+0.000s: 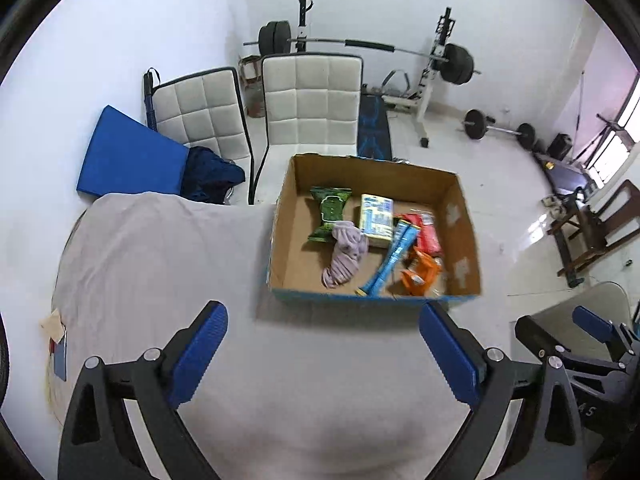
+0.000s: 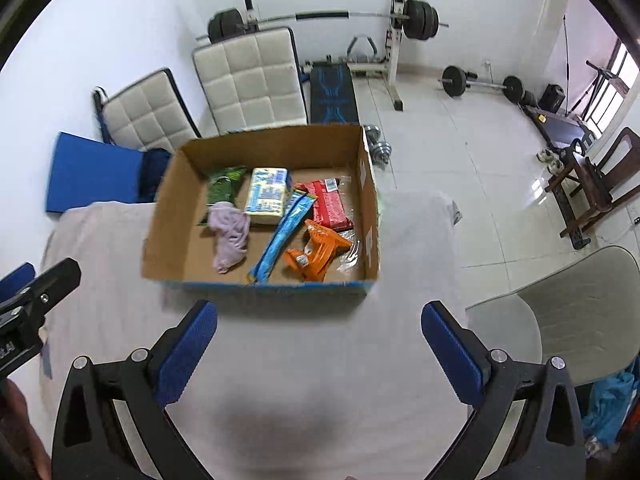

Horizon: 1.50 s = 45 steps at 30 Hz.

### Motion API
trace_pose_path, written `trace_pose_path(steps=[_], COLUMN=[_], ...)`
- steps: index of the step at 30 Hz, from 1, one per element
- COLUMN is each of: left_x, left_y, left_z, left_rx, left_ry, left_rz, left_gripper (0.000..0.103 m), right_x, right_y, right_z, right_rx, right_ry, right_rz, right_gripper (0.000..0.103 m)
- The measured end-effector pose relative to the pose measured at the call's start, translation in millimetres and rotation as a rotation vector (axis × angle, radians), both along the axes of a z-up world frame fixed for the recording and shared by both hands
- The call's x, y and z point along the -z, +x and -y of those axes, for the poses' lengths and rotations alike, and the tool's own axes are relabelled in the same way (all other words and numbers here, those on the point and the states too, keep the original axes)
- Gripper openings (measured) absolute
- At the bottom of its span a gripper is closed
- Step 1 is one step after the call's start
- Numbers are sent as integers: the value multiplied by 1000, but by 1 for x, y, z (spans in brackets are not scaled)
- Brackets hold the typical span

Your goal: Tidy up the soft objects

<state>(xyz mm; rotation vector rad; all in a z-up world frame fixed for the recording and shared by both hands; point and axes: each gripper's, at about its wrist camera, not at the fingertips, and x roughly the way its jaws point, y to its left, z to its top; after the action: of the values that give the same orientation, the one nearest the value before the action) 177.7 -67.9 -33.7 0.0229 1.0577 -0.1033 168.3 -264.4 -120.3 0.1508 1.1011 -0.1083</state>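
Note:
An open cardboard box (image 1: 280, 220) (image 2: 168, 208) stands on a table covered by a pale cloth (image 1: 160, 264) (image 2: 320, 360). In it lie a lilac cloth (image 1: 345, 254) (image 2: 230, 236), a green packet (image 1: 329, 213) (image 2: 222, 188), a yellow-blue pack (image 1: 377, 216) (image 2: 268, 194), a long blue packet (image 1: 390, 262) (image 2: 282, 238), a red packet (image 1: 428, 232) (image 2: 330, 204) and an orange packet (image 1: 420, 274) (image 2: 320, 254). My left gripper (image 1: 324, 352) is open and empty, just in front of the box. My right gripper (image 2: 320, 344) is open and empty, also in front of the box; it shows at the right in the left wrist view (image 1: 560, 328).
Two white padded chairs (image 1: 312, 100) (image 2: 248, 80) and a blue mat (image 1: 128, 156) stand behind the table. A weight bench with barbell (image 1: 400, 52) and dumbbells (image 2: 480, 82) are on the tiled floor. A grey chair (image 2: 580, 312) stands right of the table, a wooden chair (image 2: 592, 184) beyond.

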Motion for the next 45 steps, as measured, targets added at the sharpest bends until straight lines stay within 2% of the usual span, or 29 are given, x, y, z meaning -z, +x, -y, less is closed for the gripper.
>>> trace_pose_path(steps=[4,11,22,29,38,45], left_x=[-24,-62,-81,-79,-79,-80], left_y=[-30,-72,-109,-108,-97,-91], left_z=[-2,-3,-6,-5,-9,-10], left_rx=[15,14,23,19,-6,-10], left_ry=[-11,-6,-27,-14,-17,-24], left_rz=[14,76,85,96,121,129], left_gripper=[98,98,98,98,99,99], right_x=[-41,-87,-133,-145,-141,-145], right_y=[-46,-101,-155,-155,-128,-119], right_z=[-3,-10,-25,-21,-19,-20], right_rx=[-11,-38,-80,-34,-8,-6], right_ry=[11,12,-9,-52,-50,-86], right_rz=[66,106,127,172,193,218], right_gripper=[103,103,103,103,103,103])
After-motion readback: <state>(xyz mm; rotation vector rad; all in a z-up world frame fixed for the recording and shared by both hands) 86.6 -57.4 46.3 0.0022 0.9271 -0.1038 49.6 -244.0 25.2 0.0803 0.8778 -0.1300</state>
